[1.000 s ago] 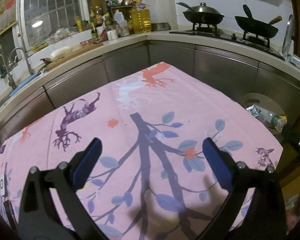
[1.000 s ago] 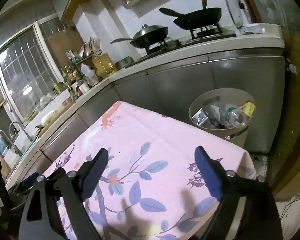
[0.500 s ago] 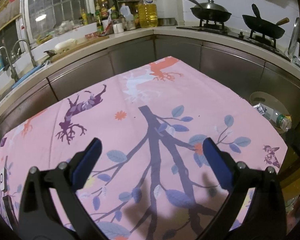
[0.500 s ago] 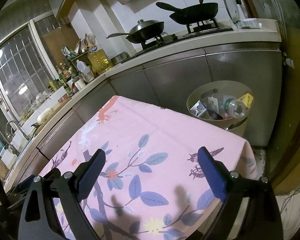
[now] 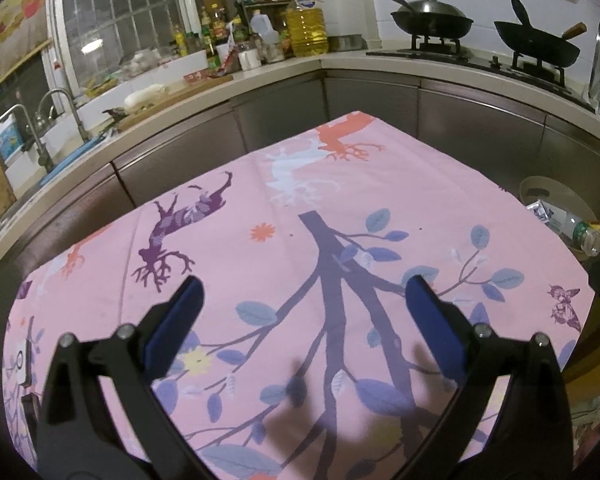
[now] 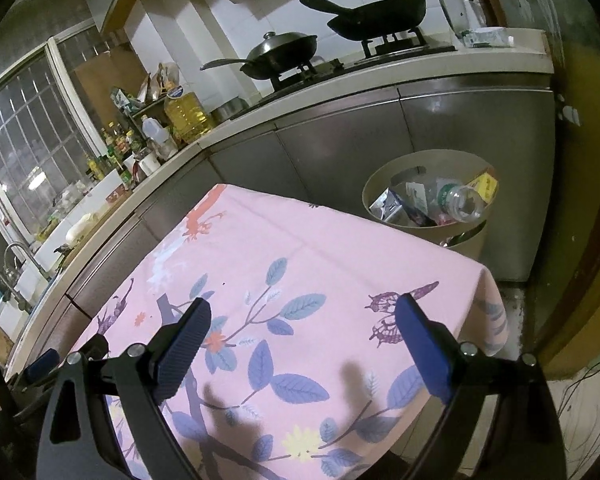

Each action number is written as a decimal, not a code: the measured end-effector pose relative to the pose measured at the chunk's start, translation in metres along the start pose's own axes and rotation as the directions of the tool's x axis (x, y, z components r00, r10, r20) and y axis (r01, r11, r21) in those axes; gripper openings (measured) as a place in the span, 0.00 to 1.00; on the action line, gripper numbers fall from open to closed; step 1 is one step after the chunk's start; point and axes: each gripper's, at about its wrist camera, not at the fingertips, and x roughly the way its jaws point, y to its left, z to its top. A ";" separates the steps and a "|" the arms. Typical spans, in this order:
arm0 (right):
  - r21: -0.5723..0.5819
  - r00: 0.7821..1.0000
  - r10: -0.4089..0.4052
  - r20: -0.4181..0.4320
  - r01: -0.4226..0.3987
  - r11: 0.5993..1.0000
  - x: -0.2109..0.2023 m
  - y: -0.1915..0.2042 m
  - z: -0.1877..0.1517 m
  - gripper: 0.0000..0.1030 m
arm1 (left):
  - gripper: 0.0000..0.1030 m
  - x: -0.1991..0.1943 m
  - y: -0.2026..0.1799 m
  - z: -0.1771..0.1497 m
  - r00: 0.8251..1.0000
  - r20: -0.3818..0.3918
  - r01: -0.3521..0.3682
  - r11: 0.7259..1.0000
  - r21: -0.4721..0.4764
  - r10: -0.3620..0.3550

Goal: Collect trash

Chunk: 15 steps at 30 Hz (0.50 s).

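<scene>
A steel-fronted kitchen counter [image 5: 364, 60] wraps the room in an L, with a barred window [image 5: 120, 20] over the sink side and a stove on the other. In front of it stands the tabletop [image 5: 340, 208], covered by a pink cloth printed with a dark tree, blue leaves and a purple butterfly; nothing lies on the cloth that I can make out.

At the tabletop's far right corner, on the floor against the cabinets, sits a round beige bin [image 6: 388, 184]. The trash is in there: a clear plastic bottle [image 6: 462, 204] lying across the top with its base toward the rim, a silvery carton [image 6: 392, 206] beside it, and a yellow wrapper [image 6: 486, 184] at the back edge. From the left side only part of the bin [image 5: 540, 188] shows past the cloth's edge.

On the stove rest a lidded wok [image 6: 284, 54] and an open black wok [image 6: 380, 14]. A big oil jug [image 5: 306, 30] stands among bottles in the counter corner.

The left claw [image 5: 302, 300] hangs over the cloth's near middle, jaws spread wide, grasping nothing. The right claw [image 6: 302, 328] hangs over the right part of the cloth, facing the bin, likewise released and empty.
</scene>
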 end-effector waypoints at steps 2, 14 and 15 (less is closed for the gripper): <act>0.008 1.000 -0.010 0.003 0.010 1.000 0.000 -0.001 -0.001 0.87 | 0.94 0.001 0.001 0.000 1.000 0.001 -0.004 1.000 -0.001 0.004; 0.002 1.000 -0.021 -0.015 0.021 1.000 0.003 0.003 -0.007 0.87 | 0.94 0.004 0.008 -0.002 1.000 -0.005 -0.029 1.000 -0.010 0.028; 0.002 1.000 -0.021 -0.017 0.021 1.000 0.004 0.003 -0.008 0.87 | 0.94 0.005 0.009 -0.002 1.000 -0.006 -0.029 0.999 -0.012 0.029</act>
